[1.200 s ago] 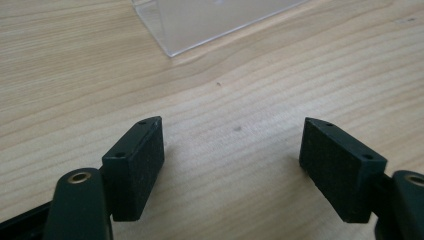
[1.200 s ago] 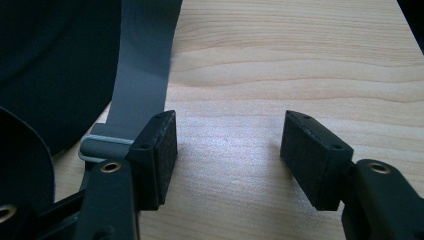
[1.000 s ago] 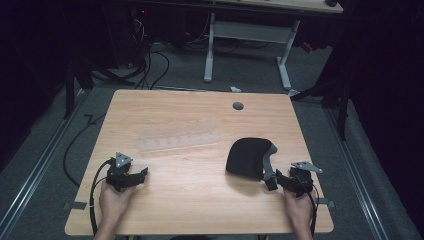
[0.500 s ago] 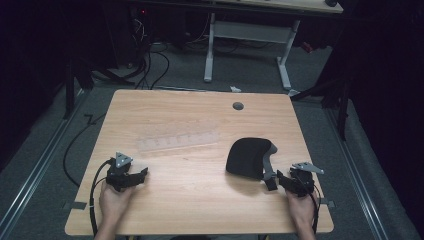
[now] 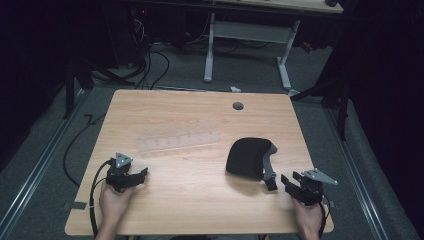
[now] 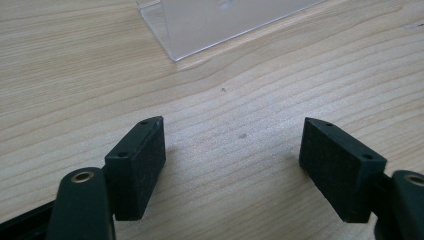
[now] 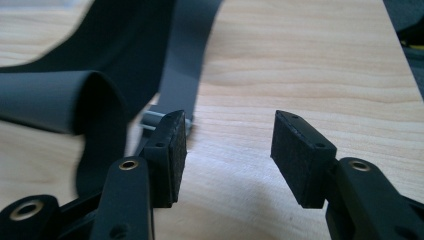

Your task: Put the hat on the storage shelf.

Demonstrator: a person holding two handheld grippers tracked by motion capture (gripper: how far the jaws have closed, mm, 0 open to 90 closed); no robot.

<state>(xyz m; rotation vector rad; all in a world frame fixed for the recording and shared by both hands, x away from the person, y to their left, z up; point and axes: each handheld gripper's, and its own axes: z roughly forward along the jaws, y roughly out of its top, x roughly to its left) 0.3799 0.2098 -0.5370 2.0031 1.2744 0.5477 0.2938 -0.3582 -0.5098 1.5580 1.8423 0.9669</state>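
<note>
Two grippers rest low on the pale wooden worktop (image 5: 200,180), and only the right gripper (image 5: 290,184) has changed: its fingers have just been closing from their widest spread, and compared with a second ago it sits a touch nearer the dark object. That object, a black padded neoprene wrap with a grey strap and buckle (image 5: 249,158), lies on the right half of the worktop, its strap end pointing at the right gripper. I read this as the start of a reach for the strap, not yet a grasp. In the right gripper view the fingers (image 7: 169,150) stand partly apart with bare wood between them; the left one sits just beside the small grey buckle (image 7: 152,120), and I cannot tell whether it touches. The left gripper (image 5: 140,175) stays put, its fingers (image 6: 140,160) spread wide over bare wood, holding nothing, with a clear plastic tray (image 5: 177,140) lying just ahead of it.
</note>
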